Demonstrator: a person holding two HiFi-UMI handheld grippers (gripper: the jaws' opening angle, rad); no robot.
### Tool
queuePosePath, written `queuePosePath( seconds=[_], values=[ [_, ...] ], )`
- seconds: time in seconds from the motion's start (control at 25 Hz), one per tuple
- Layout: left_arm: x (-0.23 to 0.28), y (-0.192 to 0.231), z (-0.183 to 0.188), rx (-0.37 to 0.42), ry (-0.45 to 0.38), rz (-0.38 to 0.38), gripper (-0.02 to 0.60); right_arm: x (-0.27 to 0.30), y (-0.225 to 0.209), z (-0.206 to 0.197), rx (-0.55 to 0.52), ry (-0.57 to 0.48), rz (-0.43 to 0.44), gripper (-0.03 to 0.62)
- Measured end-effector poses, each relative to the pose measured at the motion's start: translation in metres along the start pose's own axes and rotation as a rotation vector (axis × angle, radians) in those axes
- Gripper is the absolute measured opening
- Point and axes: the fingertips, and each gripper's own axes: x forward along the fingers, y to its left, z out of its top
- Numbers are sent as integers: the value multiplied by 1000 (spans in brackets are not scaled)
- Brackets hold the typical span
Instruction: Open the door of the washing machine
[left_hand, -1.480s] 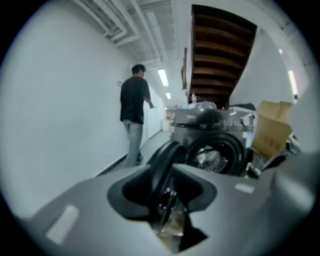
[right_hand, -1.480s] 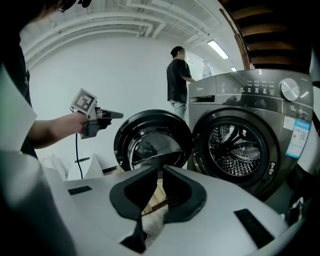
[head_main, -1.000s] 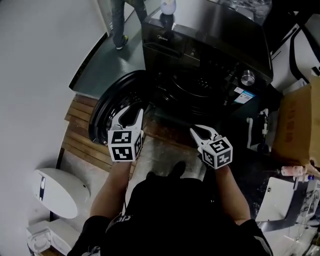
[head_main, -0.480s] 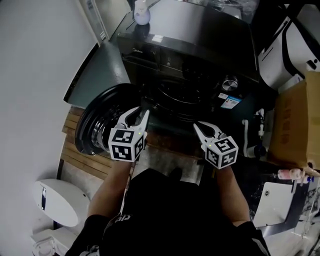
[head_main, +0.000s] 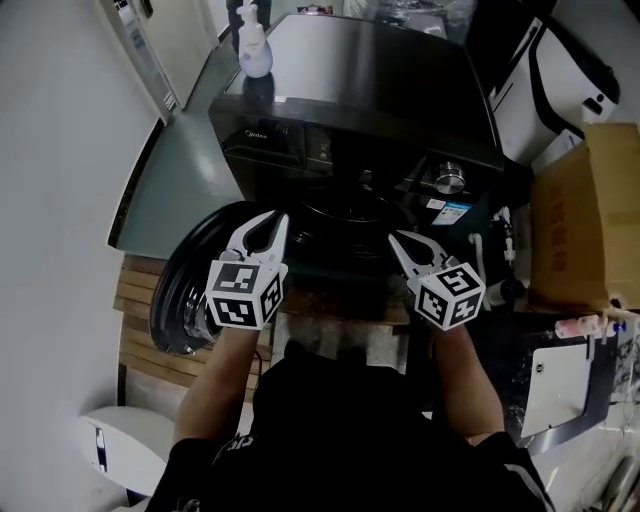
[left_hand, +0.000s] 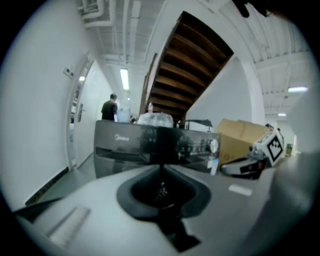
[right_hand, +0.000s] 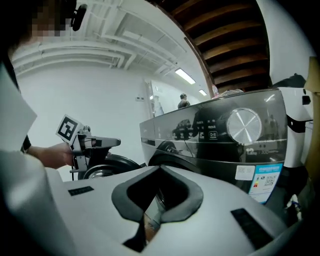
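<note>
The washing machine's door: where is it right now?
In the head view the door stands swung open at the washing machine's left front, above the wooden slats.

Dark grey front-loading washing machine (head_main: 350, 90) at top centre. Its round black door (head_main: 190, 285) swung out to left, above slatted wooden platform (head_main: 135, 325). White pump bottle (head_main: 255, 48) on machine's top left corner. Left claw (head_main: 273, 220) near door edge, jaws just been closing, tips together, nothing between. Right claw (head_main: 395, 240) jaws together, empty. Brown cardboard box (head_main: 580, 230) at right.

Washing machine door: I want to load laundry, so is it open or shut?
Open. The round door hangs swung out left of the washing machine, its drum opening exposed.
</note>
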Motion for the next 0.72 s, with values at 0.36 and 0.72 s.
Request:
queuePosePath(
  seconds=[0.36,0.72],
  values=[
    [8,37,40,68,-70,-129,9,38,23,63,-172,-67,-99,-6],
    [-2,55,62,-50,-135,-49,9,-2,15,113,-203,-234,-197,-8]
  ],
)
